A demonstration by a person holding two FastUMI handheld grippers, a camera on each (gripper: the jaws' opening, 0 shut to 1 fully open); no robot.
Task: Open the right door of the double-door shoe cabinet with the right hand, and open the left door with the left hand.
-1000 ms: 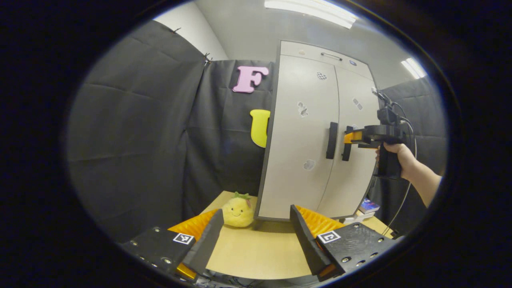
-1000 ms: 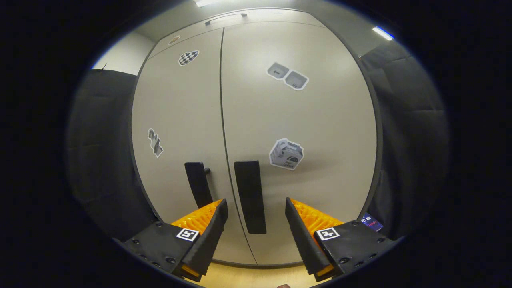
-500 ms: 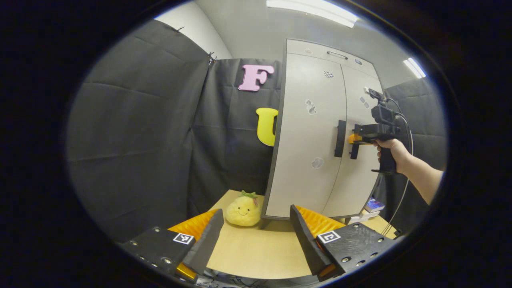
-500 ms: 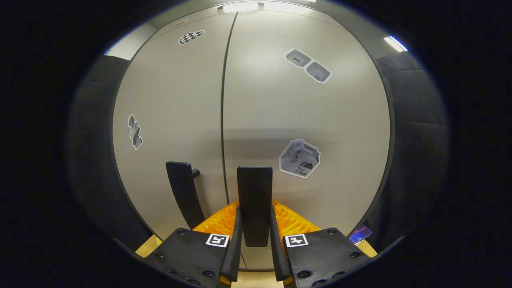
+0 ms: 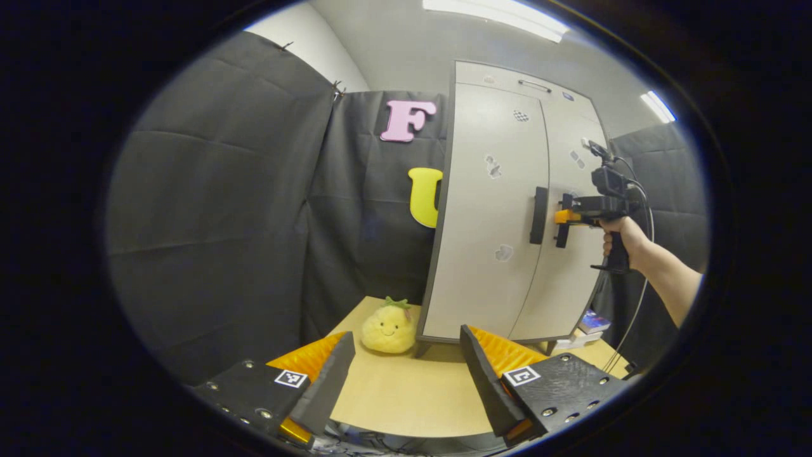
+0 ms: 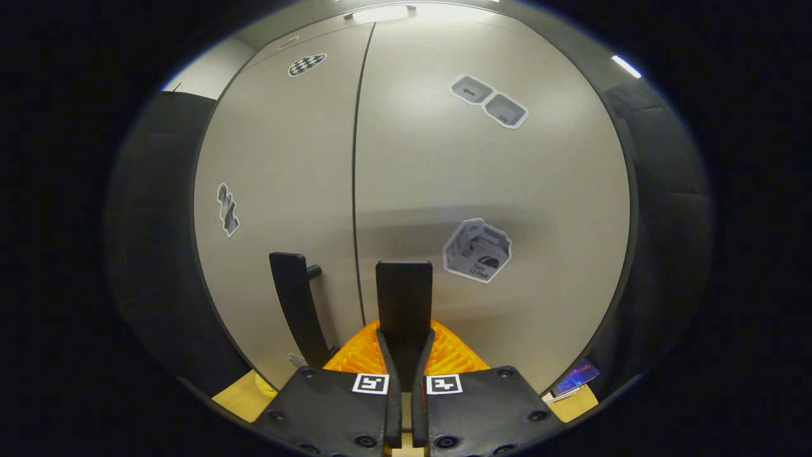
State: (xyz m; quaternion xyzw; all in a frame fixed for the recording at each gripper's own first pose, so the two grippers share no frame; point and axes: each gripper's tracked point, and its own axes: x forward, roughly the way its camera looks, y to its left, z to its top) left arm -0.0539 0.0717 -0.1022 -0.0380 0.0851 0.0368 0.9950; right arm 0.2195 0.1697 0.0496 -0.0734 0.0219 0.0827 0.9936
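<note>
The pale shoe cabinet (image 5: 488, 209) stands on the wooden table, both doors flush and closed. In the right gripper view my right gripper (image 6: 404, 346) is shut on the right door's dark vertical handle (image 6: 404, 289), one finger on each side. The left door's handle (image 6: 295, 298) is just left of the seam. From the left gripper view, that right gripper (image 5: 562, 217) sits at the right handle (image 5: 561, 236), held by a hand (image 5: 625, 244); the left handle (image 5: 538, 216) is free. My left gripper (image 5: 406, 374) is open, low over the table, well short of the cabinet.
A yellow plush fruit toy (image 5: 388, 327) sits on the table (image 5: 393, 393) by the cabinet's left front corner. A few small books or boxes (image 5: 590, 324) lie at the cabinet's right foot. A cable (image 5: 637, 304) hangs from the right gripper. Black cloth walls surround the booth.
My right gripper moved in from open around the right handle and closed tightly on it. The left gripper view shifted only slightly; both doors stay closed.
</note>
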